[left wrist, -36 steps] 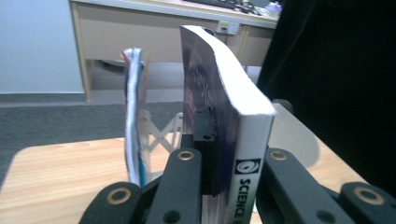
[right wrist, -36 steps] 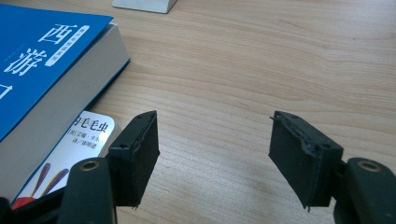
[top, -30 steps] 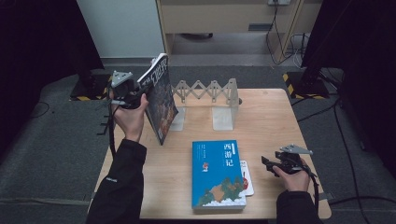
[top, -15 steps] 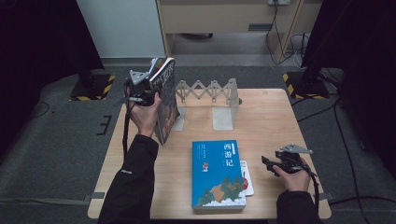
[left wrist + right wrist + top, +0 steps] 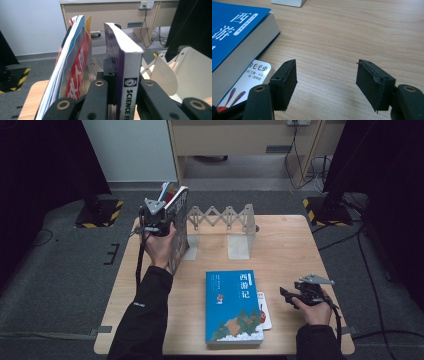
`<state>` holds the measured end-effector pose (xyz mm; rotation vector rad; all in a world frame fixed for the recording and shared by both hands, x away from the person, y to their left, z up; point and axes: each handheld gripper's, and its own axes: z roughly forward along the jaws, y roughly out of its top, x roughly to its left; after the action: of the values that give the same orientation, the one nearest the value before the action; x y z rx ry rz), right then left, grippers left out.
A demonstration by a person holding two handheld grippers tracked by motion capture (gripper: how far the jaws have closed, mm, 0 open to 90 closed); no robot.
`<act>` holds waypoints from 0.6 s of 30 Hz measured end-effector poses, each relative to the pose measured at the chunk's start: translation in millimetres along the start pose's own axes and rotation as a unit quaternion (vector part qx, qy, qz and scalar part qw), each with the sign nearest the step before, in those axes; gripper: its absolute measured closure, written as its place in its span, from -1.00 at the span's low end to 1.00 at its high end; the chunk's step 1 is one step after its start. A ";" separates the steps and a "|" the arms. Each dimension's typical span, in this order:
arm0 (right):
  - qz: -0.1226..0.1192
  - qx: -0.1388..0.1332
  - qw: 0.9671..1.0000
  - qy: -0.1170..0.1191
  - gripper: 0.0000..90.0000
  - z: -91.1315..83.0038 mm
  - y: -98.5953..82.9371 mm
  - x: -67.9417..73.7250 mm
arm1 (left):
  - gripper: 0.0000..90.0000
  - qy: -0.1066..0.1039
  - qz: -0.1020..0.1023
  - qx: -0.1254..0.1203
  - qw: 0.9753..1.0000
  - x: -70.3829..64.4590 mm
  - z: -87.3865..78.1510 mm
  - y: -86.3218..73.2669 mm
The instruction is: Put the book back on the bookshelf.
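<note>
The left gripper (image 5: 161, 219) is held above the table's (image 5: 290, 245) far-left corner, its jaws pinching an upright book (image 5: 178, 227) by the spine. In the left gripper view the book (image 5: 126, 75) sits between the jaws, spine lettered "SCIENCE F…", with a red-covered magazine (image 5: 75, 67) standing just beside it on its left. The book is just left of the metal rack (image 5: 227, 227), which stands at the table's far centre; its cream end plate (image 5: 185, 72) shows to the right of the book in the left gripper view. A blue book (image 5: 233, 305) lies flat near the table's front centre, on top of a small white book (image 5: 265, 312) that juts out at its right edge. The right gripper (image 5: 295, 297) rests low near the table's front-right, just right of the white book, jaws spread with nothing between them. In the right gripper view bare wood (image 5: 337, 40) lies between the jaws, with the blue book (image 5: 232, 32) and white book (image 5: 249, 75) at left.
</note>
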<state>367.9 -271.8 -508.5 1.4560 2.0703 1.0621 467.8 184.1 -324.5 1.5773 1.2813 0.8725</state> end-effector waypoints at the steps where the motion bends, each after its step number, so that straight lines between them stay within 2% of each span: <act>1: 0.000 0.000 1.000 0.000 -0.27 0.0 0.1 0.1 | 0.81 -0.002 -0.002 -0.002 1.000 -0.2 -0.7 0.0; 7: 0.002 0.001 1.000 0.000 -0.27 0.7 0.2 0.5 | 0.81 -0.012 -0.001 -0.004 1.000 -7.7 0.0 -1.4; 13: 0.002 0.001 1.000 0.001 -0.27 0.3 0.2 0.3 | 0.81 -0.006 -0.004 -0.009 1.000 -9.0 8.2 -8.9; 18: 0.002 0.000 1.000 0.001 -0.27 0.5 0.3 0.4 | 0.81 -0.004 -0.002 -0.009 1.000 -9.5 6.9 -10.8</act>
<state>368.3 -271.2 -508.6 1.4605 2.0696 1.0644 468.4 174.0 -336.9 1.5625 1.2671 0.8726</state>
